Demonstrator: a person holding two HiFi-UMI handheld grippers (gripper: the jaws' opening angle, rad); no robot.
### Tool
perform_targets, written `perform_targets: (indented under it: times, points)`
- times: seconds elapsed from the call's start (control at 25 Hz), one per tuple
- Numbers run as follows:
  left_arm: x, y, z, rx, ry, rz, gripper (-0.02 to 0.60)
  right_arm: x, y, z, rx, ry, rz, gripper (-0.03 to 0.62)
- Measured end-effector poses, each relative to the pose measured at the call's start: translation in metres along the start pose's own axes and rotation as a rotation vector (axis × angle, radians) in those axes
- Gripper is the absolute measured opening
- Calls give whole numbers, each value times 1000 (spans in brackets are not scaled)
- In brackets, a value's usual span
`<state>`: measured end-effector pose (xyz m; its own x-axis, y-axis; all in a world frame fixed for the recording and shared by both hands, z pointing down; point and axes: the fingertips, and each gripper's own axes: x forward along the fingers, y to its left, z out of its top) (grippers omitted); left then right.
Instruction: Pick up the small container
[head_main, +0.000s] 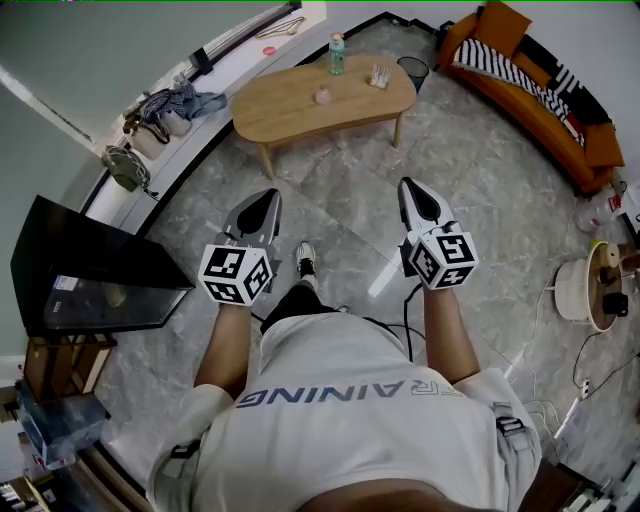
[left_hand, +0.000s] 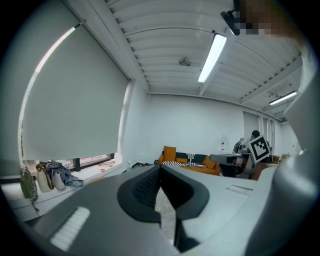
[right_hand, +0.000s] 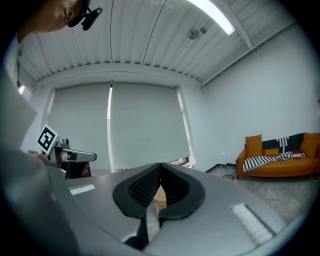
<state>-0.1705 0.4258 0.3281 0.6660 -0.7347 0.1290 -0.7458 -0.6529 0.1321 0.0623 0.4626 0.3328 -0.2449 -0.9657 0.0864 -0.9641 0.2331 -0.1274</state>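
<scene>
The person is holding both tools low in front of the body, above the grey marble-patterned tile floor (head_main: 340, 195). The left gripper (head_main: 262, 200) is pointing forward, and the left gripper view is showing its two black-padded jaws pressed together at the tips with nothing between them. The right gripper (head_main: 414, 192) is pointing the same way beside it, its jaws likewise meeting tip to tip and carrying nothing. The small pink container (head_main: 322, 95) is sitting near the middle of the oval light wooden table (head_main: 290, 112), well ahead of both grippers and touched by neither. A clear bottle with a green label (head_main: 337, 55) is standing at the table's far edge, and a small pale object (head_main: 379, 76), too small to make out, is resting toward its right end. A black mesh wastebasket (head_main: 412, 70) is standing just beyond that end, and an orange sofa with a black-and-white striped throw (head_main: 530, 95) is lining the wall on the right.
</scene>
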Motion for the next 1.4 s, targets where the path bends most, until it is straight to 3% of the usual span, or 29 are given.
perform_targets:
  times: [0.32, 0.64, 0.88, 1.4]
  points:
    - [69, 4, 7, -10, 1, -55, 0, 29, -47, 8, -10, 16, -44, 17]
    - [143, 49, 23, -30, 18, -88, 0, 103, -74, 23, -23, 35, -66, 17]
    - [188, 106, 37, -39, 41, -83, 0, 176, -84, 34, -13, 50, -72, 17]
    - [256, 236, 44, -80, 39, -37, 0, 340, -64, 34, -55, 87, 2, 17]
